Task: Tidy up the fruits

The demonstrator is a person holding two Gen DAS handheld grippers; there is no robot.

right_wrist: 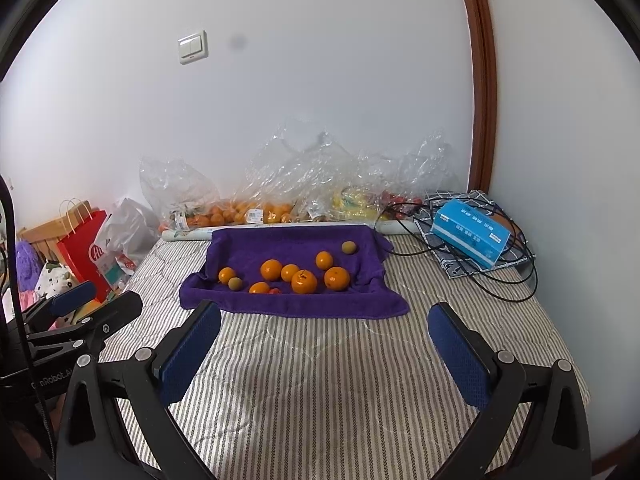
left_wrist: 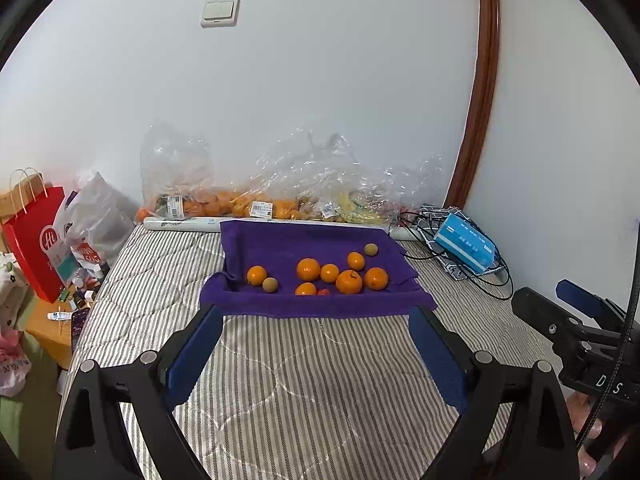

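A purple towel [left_wrist: 280, 240] [right_wrist: 288, 240] lies on the striped bed and carries several oranges [left_wrist: 349, 282] [right_wrist: 304, 282], two small brownish round fruits [left_wrist: 270, 284] [right_wrist: 349, 247] and a small red fruit [left_wrist: 323, 291] [right_wrist: 274, 291]. My left gripper [left_wrist: 316, 316] hovers open just before the towel's near edge, nothing between its blue pads. My right gripper [right_wrist: 325, 312] is open too, short of the towel, nothing in it. The right gripper's body [left_wrist: 576, 320] shows at the right of the left wrist view; the left gripper's body [right_wrist: 80, 320] shows at the left of the right wrist view.
Clear plastic bags [left_wrist: 256, 184] [right_wrist: 280, 196] with more oranges and yellow fruit line the wall behind the towel. A blue tissue box [left_wrist: 464, 244] [right_wrist: 472, 232] and black cables [right_wrist: 500, 280] lie at the right. A red paper bag [left_wrist: 34, 236] and clutter stand off the bed's left side.
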